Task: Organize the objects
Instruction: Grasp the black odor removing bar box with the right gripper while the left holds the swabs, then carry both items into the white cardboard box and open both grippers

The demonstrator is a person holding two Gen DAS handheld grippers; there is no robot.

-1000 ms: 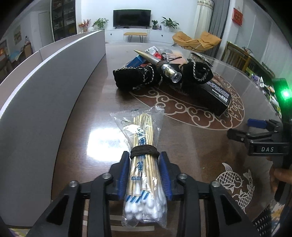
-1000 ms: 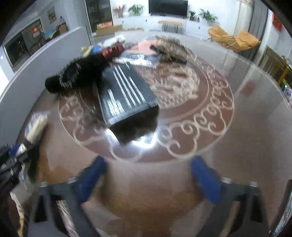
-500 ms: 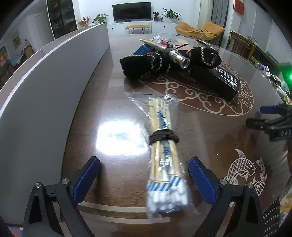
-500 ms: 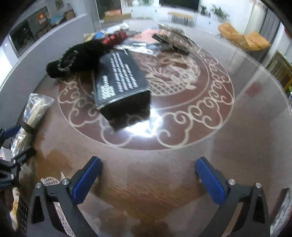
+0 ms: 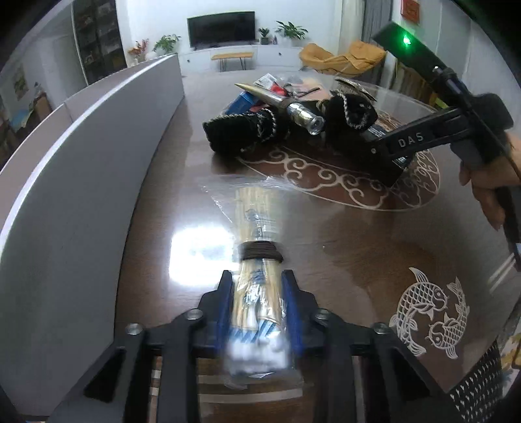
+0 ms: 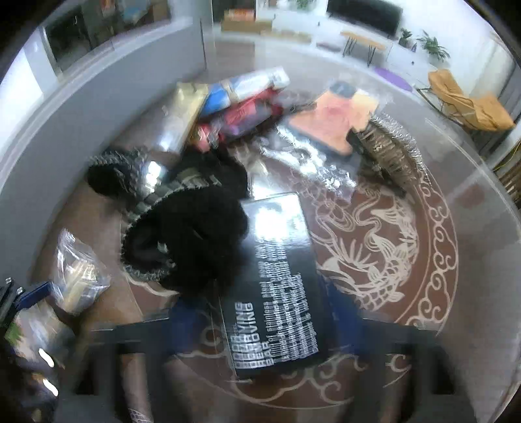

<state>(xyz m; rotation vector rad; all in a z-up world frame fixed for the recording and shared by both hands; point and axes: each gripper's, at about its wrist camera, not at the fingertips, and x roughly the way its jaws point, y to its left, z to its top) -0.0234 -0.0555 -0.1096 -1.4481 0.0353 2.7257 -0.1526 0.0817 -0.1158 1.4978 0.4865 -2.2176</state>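
- Your left gripper (image 5: 257, 306): jaws closing, blue pads pressed on both sides of the bagged cotton swabs (image 5: 257, 260), gripped below the dark band. The bag's far end lies on the table.
- Your right gripper (image 6: 267, 328): jaws closing, black box (image 6: 276, 283) between the blurred blue pads; contact cannot be told.
- A black pouch (image 6: 192, 240) rests on the box's far left corner.
- Table (image 5: 358, 247): glossy dark wood, pale scrollwork, fish emblem (image 5: 429, 312) near your right.
- Further out: second black pouch (image 5: 241, 130), metal flashlight (image 5: 302, 114), loose packets (image 6: 247, 104).
- Grey partition (image 5: 84, 156) along the left edge; television (image 5: 220, 27) on the far wall.
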